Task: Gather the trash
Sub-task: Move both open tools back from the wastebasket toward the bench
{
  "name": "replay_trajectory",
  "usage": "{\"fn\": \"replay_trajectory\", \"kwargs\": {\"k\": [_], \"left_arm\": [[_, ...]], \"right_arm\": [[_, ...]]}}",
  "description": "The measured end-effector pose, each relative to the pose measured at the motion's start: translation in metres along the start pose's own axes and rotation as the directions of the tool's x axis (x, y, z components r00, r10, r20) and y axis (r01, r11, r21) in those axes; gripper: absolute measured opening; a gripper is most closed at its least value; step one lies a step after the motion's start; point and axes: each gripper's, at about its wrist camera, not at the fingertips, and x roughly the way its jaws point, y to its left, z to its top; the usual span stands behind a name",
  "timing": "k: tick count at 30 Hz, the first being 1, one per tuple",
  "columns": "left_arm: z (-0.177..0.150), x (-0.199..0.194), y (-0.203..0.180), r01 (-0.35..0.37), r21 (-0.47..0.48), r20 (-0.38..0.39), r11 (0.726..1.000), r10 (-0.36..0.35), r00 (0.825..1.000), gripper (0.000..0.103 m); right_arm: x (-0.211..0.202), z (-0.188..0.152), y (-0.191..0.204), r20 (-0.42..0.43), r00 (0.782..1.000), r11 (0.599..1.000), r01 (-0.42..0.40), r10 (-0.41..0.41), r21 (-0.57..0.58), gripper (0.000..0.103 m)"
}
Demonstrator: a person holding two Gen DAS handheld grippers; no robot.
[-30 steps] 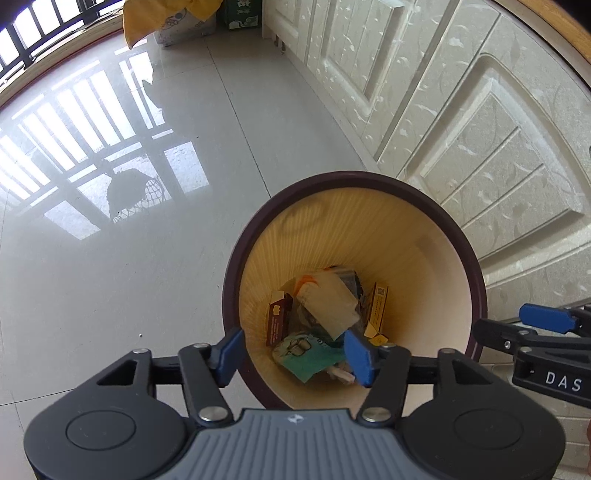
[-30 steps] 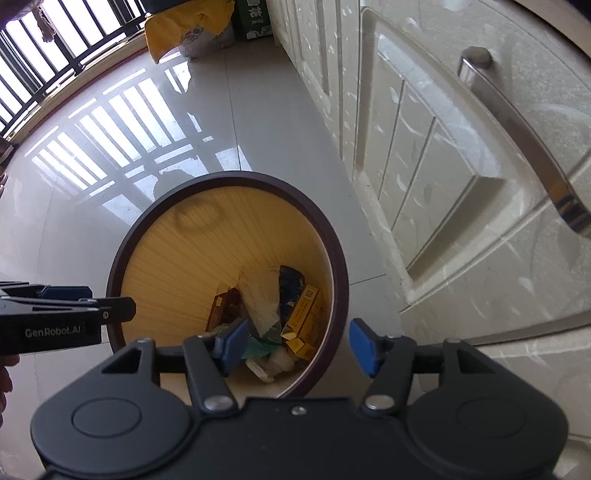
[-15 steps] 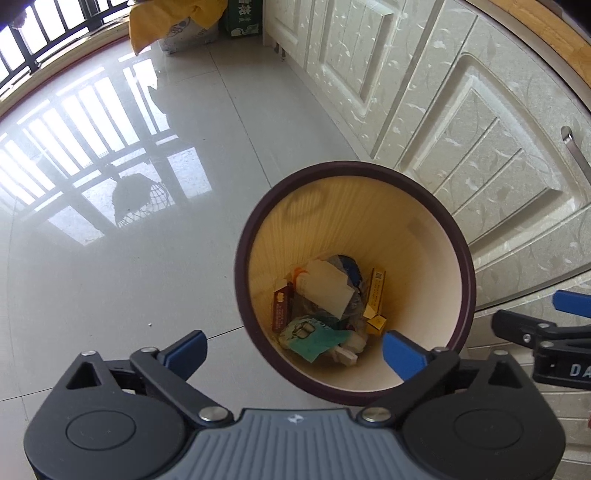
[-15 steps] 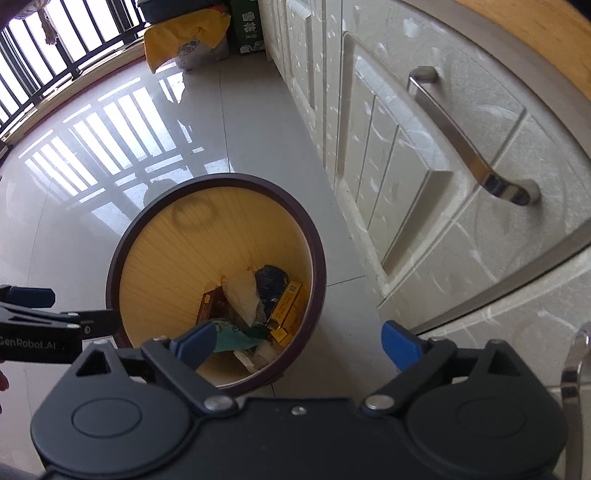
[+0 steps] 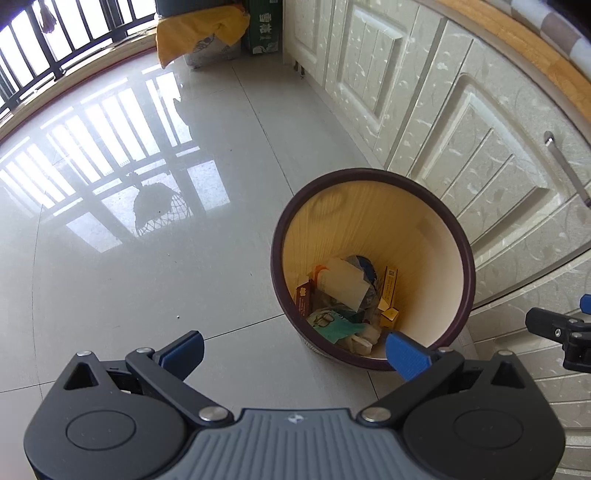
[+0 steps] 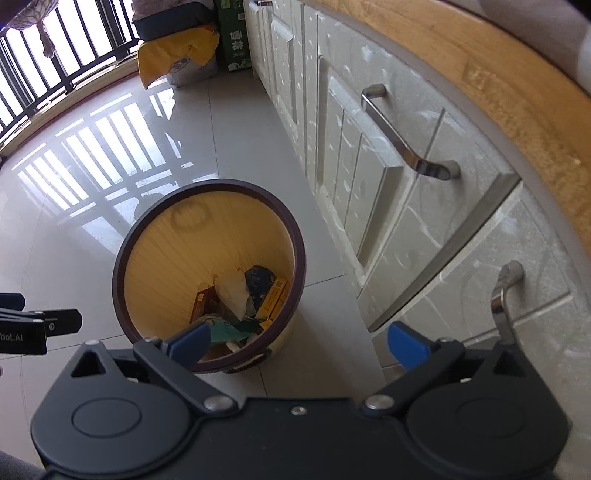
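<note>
A round waste bin [image 5: 369,229] with a dark brown rim and pale yellow inside stands on the tiled floor beside the cabinets. At its bottom lies trash [image 5: 343,288]: paper, small cartons and a green wrapper. My left gripper [image 5: 295,350] hovers above the bin's near-left rim, open wide and empty. The right wrist view shows the same bin [image 6: 177,251] and trash [image 6: 240,295] below my right gripper [image 6: 299,343], whose jaws are opening with nothing between them. Each gripper's tip shows at the edge of the other's view.
White patterned cabinet doors [image 6: 406,229] with metal bar handles [image 6: 402,140] run along the right under a wooden counter edge [image 6: 517,103]. At the far end stand a box under a yellow cloth [image 5: 199,33], a green carton [image 5: 264,26] and a window railing [image 5: 55,40].
Both grippers opened from about half way to wide. Both rose and pulled back from over the bin, which now looks smaller and farther. The trash stays in the bin.
</note>
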Motion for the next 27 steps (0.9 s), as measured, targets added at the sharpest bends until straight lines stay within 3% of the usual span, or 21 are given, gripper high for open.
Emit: {"fn": "replay_trajectory", "kwargs": {"k": [14,27], "left_arm": [[-0.031,-0.093,0.01,0.006,-0.047,0.153,0.999,0.002,0.988,0.103],[-0.043,-0.168,-0.012,0.051,-0.023,0.312,0.998,-0.042,0.949,0.103]], "right_arm": [[-0.098,-0.016,0.007,0.157,0.987,0.999,0.034,-0.03,-0.022,0.103],[-0.19,-0.021,-0.008,0.349,0.935,0.998,0.068,-0.064,0.002,0.103]]}}
